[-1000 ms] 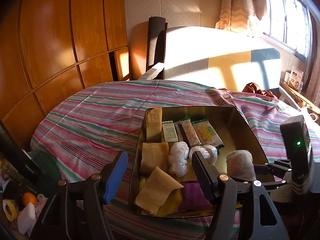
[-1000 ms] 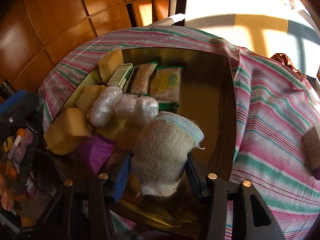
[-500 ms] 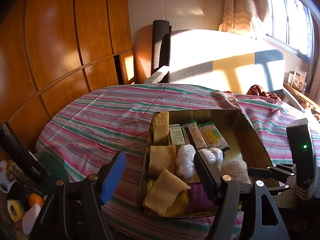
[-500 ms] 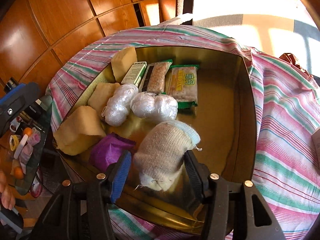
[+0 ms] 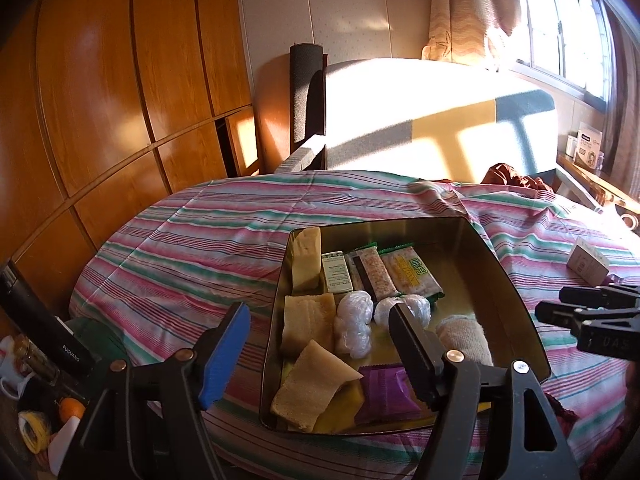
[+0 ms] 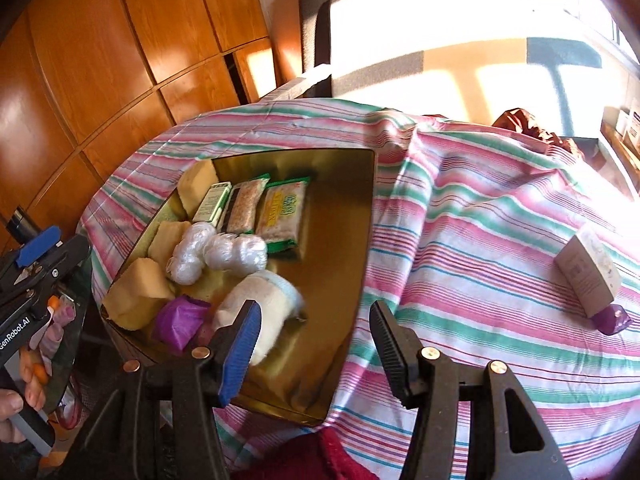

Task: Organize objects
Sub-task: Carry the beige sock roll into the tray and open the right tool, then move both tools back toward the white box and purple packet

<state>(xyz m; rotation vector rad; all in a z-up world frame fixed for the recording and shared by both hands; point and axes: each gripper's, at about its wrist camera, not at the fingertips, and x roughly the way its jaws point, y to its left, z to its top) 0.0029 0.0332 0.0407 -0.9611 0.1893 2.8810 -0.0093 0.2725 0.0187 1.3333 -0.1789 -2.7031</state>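
Small carton (image 6: 588,270) lies on striped cloth (image 6: 480,220) (tin (image 6: 340,280) well apart

Black gripper (image 6: 316,336) frames — blue pad, copper rivets.

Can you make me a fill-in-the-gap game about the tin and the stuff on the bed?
1. The fuzzy sock roll lies inside the gold ____.
2. The right tool is open and holds ____.
3. The two white plastic-wrapped bundles lie in the tin just in front of the ____ snack packets with green edges.
4. The small cardboard box lies on the ____ bedsheet, outside the tin.

Missing words: tin; nothing; two; striped
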